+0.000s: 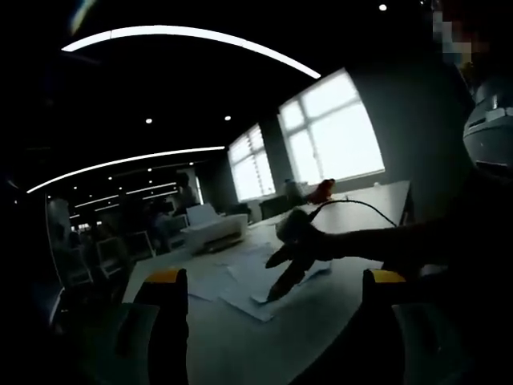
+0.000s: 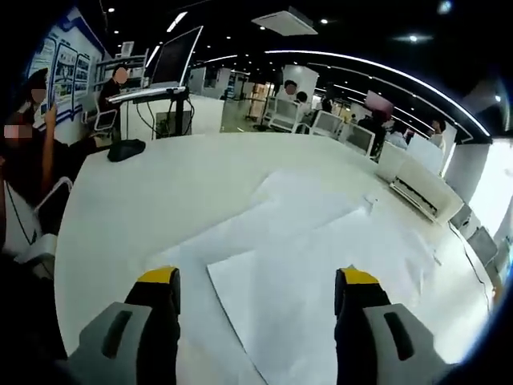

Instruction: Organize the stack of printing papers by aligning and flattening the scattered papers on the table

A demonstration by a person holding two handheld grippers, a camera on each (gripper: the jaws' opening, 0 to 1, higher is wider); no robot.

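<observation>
Across the room: counter (image 2: 144,200), white and wide, carries everything; it also shows dimly in the left gripper view (image 1: 321,309).
Papers: white printing papers (image 2: 321,241) lie scattered flat over the middle of the counter, overlapping at different angles, edges not lined up; the nearest sheet has a corner pointing between the right tongs' jaws. In the dark left gripper view the same sheets (image 1: 240,285) lie loose under the other tool.
Printer: a white printer (image 2: 421,180) sits at the far right edge of the counter, well apart from the sheets; it appears at the far end in the left gripper view (image 1: 212,228).
Right tongs: right tongs (image 2: 256,281) hover over the nearest sheet, yellow-tipped jaws spread wide, nothing between them. Seen from the left side (image 1: 280,277) they are held by a hand, tips down at the sheets; contact cannot be told.
Left tongs: left tongs (image 1: 276,277) are released, jaws wide apart, grasping nothing.
Small item: a dark object (image 2: 127,150) rests near the counter's far left edge.
</observation>
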